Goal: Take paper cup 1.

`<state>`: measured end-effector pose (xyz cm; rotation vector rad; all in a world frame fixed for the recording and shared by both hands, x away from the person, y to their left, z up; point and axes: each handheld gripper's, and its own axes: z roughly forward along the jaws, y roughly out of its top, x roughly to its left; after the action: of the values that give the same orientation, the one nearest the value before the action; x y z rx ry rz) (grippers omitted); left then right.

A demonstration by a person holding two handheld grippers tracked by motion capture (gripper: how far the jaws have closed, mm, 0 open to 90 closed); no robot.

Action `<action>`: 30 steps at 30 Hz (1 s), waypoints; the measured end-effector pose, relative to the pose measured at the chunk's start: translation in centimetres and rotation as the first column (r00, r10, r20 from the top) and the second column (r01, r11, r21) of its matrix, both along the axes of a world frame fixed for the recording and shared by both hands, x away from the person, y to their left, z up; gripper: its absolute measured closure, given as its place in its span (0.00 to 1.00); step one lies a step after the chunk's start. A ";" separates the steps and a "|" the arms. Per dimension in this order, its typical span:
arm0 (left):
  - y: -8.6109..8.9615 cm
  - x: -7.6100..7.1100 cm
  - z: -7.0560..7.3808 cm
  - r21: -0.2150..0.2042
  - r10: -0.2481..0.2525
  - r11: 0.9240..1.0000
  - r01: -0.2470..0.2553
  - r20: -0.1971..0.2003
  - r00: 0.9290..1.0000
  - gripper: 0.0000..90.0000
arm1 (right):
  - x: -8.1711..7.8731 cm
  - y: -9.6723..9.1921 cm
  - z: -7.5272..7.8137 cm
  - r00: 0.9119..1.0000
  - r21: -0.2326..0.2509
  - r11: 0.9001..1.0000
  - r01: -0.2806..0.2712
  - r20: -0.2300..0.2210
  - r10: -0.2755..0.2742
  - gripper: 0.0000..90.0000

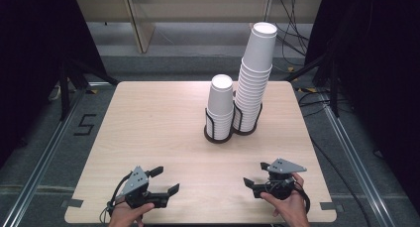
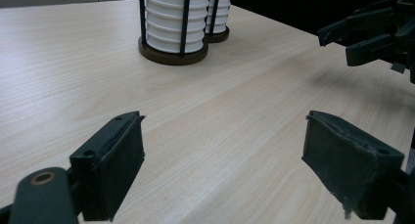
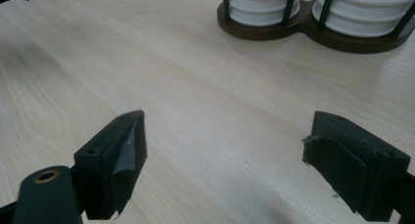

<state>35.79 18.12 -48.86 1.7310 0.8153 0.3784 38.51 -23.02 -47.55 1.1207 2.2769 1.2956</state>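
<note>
- High view: The left gripper (image 1: pixel 166 180) is sitting low at the bottom left of the frame, and its jaws are standing apart with nothing in them. The right gripper (image 1: pixel 256 176) is sitting at the bottom right, jaws apart too, holding nothing. Both are pointing toward the middle of the table (image 1: pixel 158 118). They look ready to go for the cups. The short stack (image 1: pixel 220 107) is standing just right of the middle. It is white paper cups, one inside the other, mouths down. The tall stack (image 1: pixel 255 76) is touching its right side and leaning a bit to the right. Each stack is sitting in a black wire holder (image 1: pixel 218 133) on a round dark base, most likely to stop it from tipping.
- Left gripper view: Two black jaws are rising from the bottom corners, wide apart, with bare table between them. The short stack (image 2: pixel 173 18) is sitting at the top, left of the middle. The right gripper (image 2: pixel 363 34) is hanging at the upper right.
- Right gripper view: The jaws are apart again over bare wood. The joined dark bases (image 3: pixel 313 31) are lying along the upper right, with white cup rims stacked above them.
</note>
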 end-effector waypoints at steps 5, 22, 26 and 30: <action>0.0 0.0 0.0 0.003 0.006 1.000 -0.006 -0.003 1.000 0.16 | -0.1 0.1 0.1 1.000 0.017 1.000 0.013 -0.003 -0.013 0.17; -0.1 0.0 0.0 0.013 0.010 1.000 -0.010 -0.008 1.000 0.16 | 0.4 0.9 0.3 1.000 0.036 0.999 -0.003 0.013 0.003 0.17; 0.0 0.0 0.0 0.000 0.011 1.000 -0.011 -0.003 1.000 0.16 | 0.8 1.1 0.8 0.999 0.029 0.999 -0.017 0.044 0.016 0.17; 0.0 0.1 -0.1 -0.010 0.020 1.000 -0.020 -0.008 1.000 0.16 | 1.3 1.0 1.5 0.998 0.022 1.000 -0.019 0.060 0.018 0.17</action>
<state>35.84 18.12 -48.92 1.7168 0.8396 0.3802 39.85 -22.04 -46.08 1.0561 2.2395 1.3468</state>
